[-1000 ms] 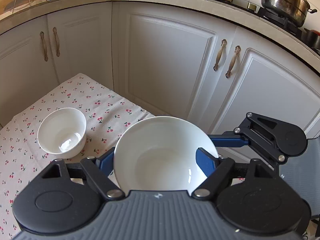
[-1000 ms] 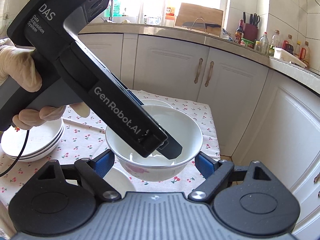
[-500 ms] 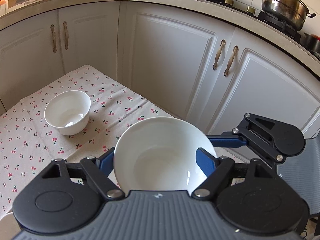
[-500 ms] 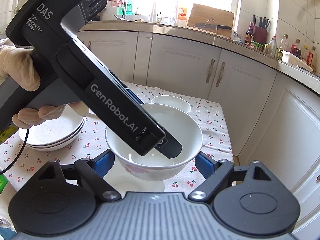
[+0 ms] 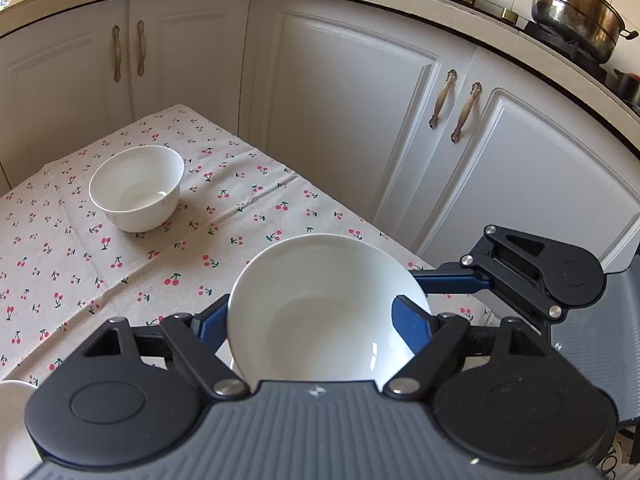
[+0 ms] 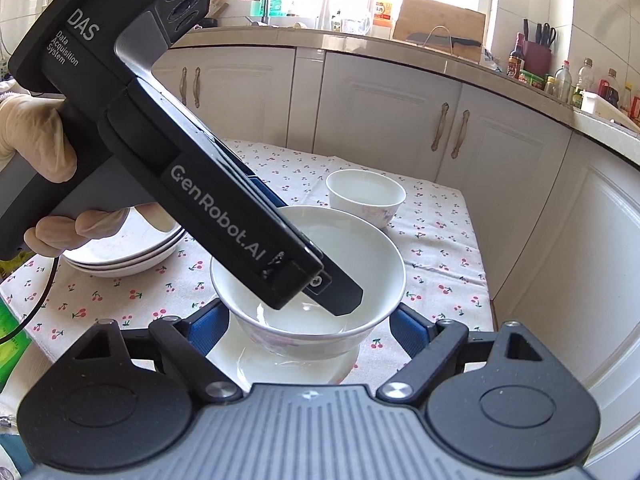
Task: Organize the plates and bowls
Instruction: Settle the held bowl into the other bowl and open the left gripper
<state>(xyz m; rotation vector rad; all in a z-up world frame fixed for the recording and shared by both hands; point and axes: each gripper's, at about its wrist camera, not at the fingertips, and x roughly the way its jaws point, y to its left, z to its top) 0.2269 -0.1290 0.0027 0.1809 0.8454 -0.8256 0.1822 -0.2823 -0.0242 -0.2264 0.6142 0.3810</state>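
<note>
A large white bowl (image 5: 324,308) with a pink flower pattern (image 6: 308,280) hangs above the cherry-print table. My left gripper (image 5: 316,320) is shut on its rim; one finger (image 6: 336,296) reaches inside the bowl. My right gripper (image 6: 310,324) is open, its blue pads (image 6: 408,330) on either side of the bowl, apart from it. A small white bowl (image 5: 136,188) stands further back on the table; it also shows in the right wrist view (image 6: 366,196). A stack of white plates (image 6: 124,252) sits at the left.
A white dish (image 6: 296,368) lies on the tablecloth (image 5: 120,264) under the held bowl. White cabinets (image 5: 340,120) stand close behind the table. The table's right edge (image 6: 476,264) drops off near the cabinets. A steel pot (image 5: 576,12) sits on the stove.
Both grippers and the large bowl have moved back from the small bowl, which now sits further away. The left grip holds; the right jaws stay open.
</note>
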